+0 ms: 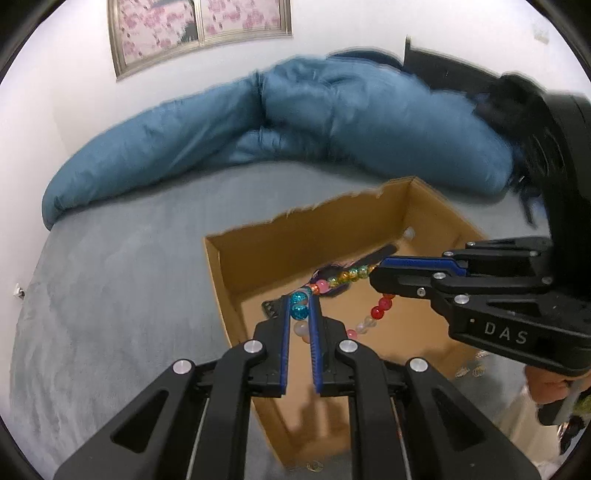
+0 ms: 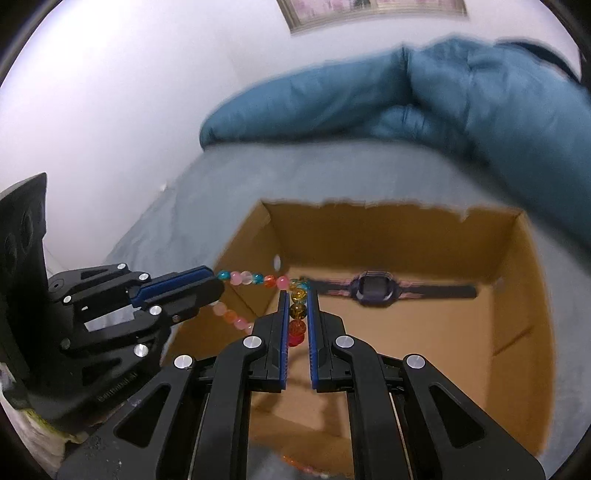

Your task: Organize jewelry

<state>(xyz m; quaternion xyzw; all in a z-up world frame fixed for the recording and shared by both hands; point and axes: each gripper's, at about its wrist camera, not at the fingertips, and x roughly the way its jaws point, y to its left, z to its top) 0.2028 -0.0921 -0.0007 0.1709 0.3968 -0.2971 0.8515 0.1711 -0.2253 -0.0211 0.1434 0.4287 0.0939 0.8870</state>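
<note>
Both wrist cams close, angled down; share box [image 1: 295,236].

Home bedroom, bed with grey-blue cover [image 1: 110,295], rumpled blue duvet [image 1: 295,122], framed floral pictures [image 1: 199,33] on white wall, cardboard box [image 2: 369,236] on bed

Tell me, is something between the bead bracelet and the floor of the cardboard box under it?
Nothing visible blocks it. The bead bracelet, held by the left gripper and right gripper, hangs over the open cardboard box; a watch lies farther back.

text: "das" | on: right gripper [image 1: 373,275] body, white letters | else: unreadable
</note>
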